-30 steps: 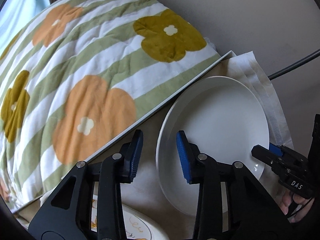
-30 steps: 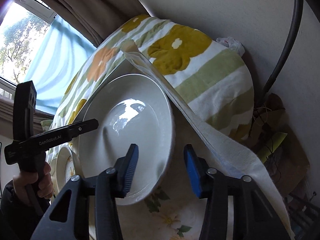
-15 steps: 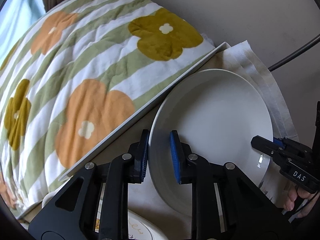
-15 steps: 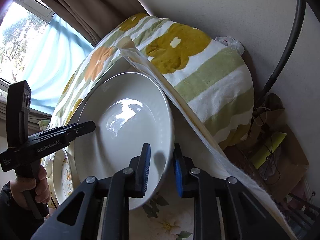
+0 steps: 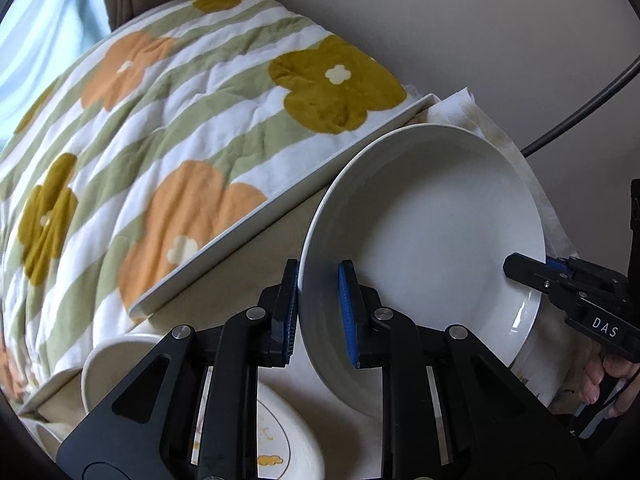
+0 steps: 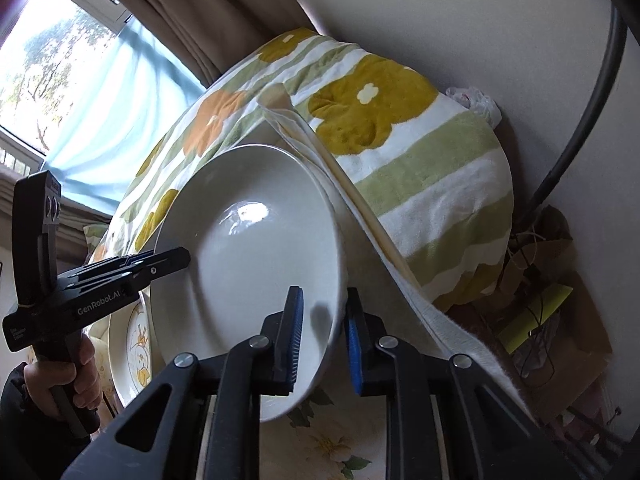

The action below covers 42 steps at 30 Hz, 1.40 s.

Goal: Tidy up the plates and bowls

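A plain pale wall (image 5: 460, 20) fills the upper right of both views, with a flowered quilt (image 5: 180, 128) in green, orange and mustard heaped against it and a window with a blue curtain (image 6: 100, 92) in the upper left of my right wrist view. Below the quilt runs the pale edge of a table (image 5: 248, 224), and a white cloth (image 6: 400, 280) drapes over its far corner.

The large white plate (image 5: 432, 232) sits in the centre right of my left wrist view, tilted up on edge between my two tools. My left gripper (image 5: 318, 312) is narrowed onto its near rim: one blue pad lies against the underside, the other presses the inner face, so the rim is pinched between them. In the lower right of that view my right gripper (image 5: 524, 270) reaches in from the opposite side and bites the far rim.

From my right wrist view, the same plate (image 6: 256, 264) fills the middle of the frame, and my right gripper (image 6: 324, 336) is clamped over its lower right rim, one pad on each face. My left gripper (image 6: 176, 258) enters from the left edge and grips the opposite rim.

Lower left in my left wrist view, a small white bowl (image 5: 116, 364) stands near the table edge, and a patterned plate (image 5: 288, 440) with yellow marks lies flat beneath my fingers.
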Each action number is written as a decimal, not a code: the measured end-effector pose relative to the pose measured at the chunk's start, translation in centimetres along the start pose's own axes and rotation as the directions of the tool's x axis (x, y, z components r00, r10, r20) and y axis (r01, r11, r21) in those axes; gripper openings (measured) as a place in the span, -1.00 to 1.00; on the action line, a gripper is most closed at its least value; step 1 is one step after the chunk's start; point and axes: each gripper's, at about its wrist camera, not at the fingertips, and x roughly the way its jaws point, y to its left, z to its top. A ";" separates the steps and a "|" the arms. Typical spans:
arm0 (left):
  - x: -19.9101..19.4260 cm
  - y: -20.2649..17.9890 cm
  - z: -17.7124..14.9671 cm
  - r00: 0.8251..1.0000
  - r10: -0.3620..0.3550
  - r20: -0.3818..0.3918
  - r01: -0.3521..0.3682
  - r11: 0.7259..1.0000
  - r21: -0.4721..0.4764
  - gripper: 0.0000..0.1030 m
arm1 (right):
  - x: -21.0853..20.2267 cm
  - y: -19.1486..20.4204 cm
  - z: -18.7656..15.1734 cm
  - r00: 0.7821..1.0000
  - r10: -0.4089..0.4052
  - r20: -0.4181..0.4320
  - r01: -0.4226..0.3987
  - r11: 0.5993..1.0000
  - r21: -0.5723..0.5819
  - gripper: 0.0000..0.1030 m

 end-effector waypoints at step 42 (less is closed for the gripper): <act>-15.4 8.4 -38.6 0.987 0.161 0.004 -0.121 0.759 -0.640 -0.68 | 0.6 19.9 -17.9 0.930 0.013 -0.367 -0.233 0.795 -0.560 -0.64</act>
